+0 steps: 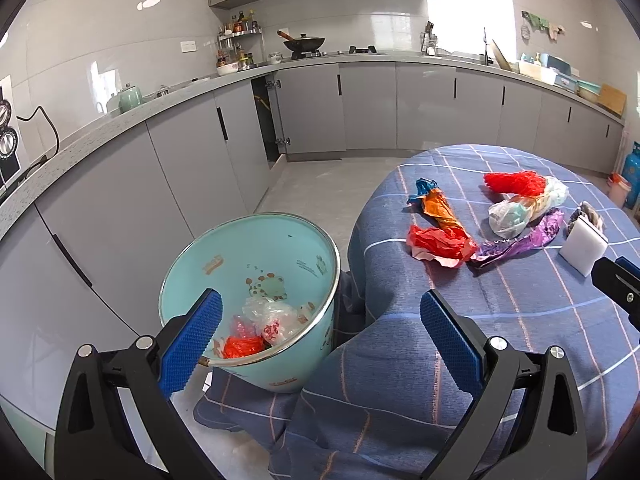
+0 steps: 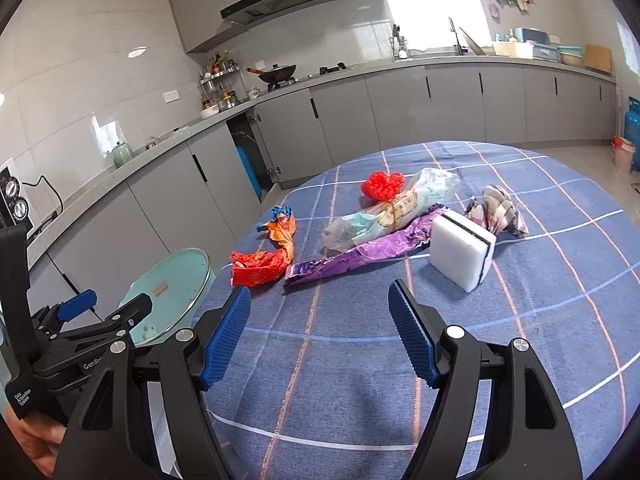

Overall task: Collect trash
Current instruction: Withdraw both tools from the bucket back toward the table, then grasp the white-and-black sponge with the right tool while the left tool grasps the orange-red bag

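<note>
A mint-green bin (image 1: pixel 256 248) stands on the floor left of the round table (image 1: pixel 520 320), with several crumpled bags inside. My left gripper (image 1: pixel 320 340) hangs open and empty between bin and table edge. On the blue checked cloth lie a red-orange wrapper (image 2: pixel 266 258), a purple foil wrapper (image 2: pixel 360 254), a clear plastic bag (image 2: pixel 384 210) and a red net (image 2: pixel 382 186). My right gripper (image 2: pixel 320 332) is open and empty over the cloth, short of the wrappers. The left gripper (image 2: pixel 104 312) also shows beside the bin (image 2: pixel 172 292) in the right wrist view.
A white sponge block (image 2: pixel 462 252) and a checked cloth bundle (image 2: pixel 496 208) sit right of the trash. Grey cabinets (image 1: pixel 360 108) and a countertop run round the room, one cabinet door ajar. A blue gas cylinder (image 2: pixel 632 132) stands at the far right.
</note>
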### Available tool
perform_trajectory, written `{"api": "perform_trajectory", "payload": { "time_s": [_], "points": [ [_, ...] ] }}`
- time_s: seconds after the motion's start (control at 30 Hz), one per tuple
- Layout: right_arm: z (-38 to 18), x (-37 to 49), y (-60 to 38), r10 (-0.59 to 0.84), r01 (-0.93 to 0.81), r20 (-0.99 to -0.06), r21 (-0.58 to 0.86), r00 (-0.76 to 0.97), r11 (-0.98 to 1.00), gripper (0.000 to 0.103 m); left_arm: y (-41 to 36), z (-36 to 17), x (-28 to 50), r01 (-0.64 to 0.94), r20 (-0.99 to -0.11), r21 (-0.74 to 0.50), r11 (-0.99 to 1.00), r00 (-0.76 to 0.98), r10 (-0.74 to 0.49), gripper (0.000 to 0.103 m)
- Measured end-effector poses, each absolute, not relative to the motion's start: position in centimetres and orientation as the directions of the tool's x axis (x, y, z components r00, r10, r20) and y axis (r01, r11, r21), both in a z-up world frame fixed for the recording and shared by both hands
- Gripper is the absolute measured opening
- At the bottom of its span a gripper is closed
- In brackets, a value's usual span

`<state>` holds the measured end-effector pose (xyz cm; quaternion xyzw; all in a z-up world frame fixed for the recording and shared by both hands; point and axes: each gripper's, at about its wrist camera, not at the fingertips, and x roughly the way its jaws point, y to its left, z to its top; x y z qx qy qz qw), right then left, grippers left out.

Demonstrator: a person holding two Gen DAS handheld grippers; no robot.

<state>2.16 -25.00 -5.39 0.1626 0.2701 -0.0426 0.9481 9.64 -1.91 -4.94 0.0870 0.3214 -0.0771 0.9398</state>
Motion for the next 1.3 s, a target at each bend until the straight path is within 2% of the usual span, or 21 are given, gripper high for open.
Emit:
{"api": "perform_trajectory", "payload": {
  "time_s": [0.53,0.77,0.97,1.1,1.3],
  "points": [
    [-6.9,1.2,-29.3,-0.076,0.276,-0.564,0.278,0.822,0.920,0.071,-3.4,-6.7,10.2,0.276,-0.668,0.052,0.960,0.724,-0.172,0.097],
    [-7.3,0.7,-33.1,-0.146,0.358,-0.580,0.270,0.801,0.894,0.071,-5.6,-7.2,10.7,0.342,-0.662,0.064,0.938,0.717,-0.217,0.096],
    [-7.3,1.9,-35.5,-0.187,0.396,-0.601,0.237,0.777,0.887,0.071,-7.7,-6.9,12.0,0.395,-0.645,0.061,0.917,0.716,-0.266,0.092],
    [-7.9,4.0,-35.9,-0.174,0.387,-0.631,0.216,0.756,0.896,0.070,-8.9,-7.4,13.6,0.430,-0.660,0.026,0.903,0.686,-0.308,0.086],
    [-8.5,6.1,-36.1,-0.159,0.365,-0.661,0.186,0.733,0.912,0.070,-10.5,-8.1,15.6,0.453,-0.657,0.025,0.891,0.679,-0.327,0.085]
  ]
}}
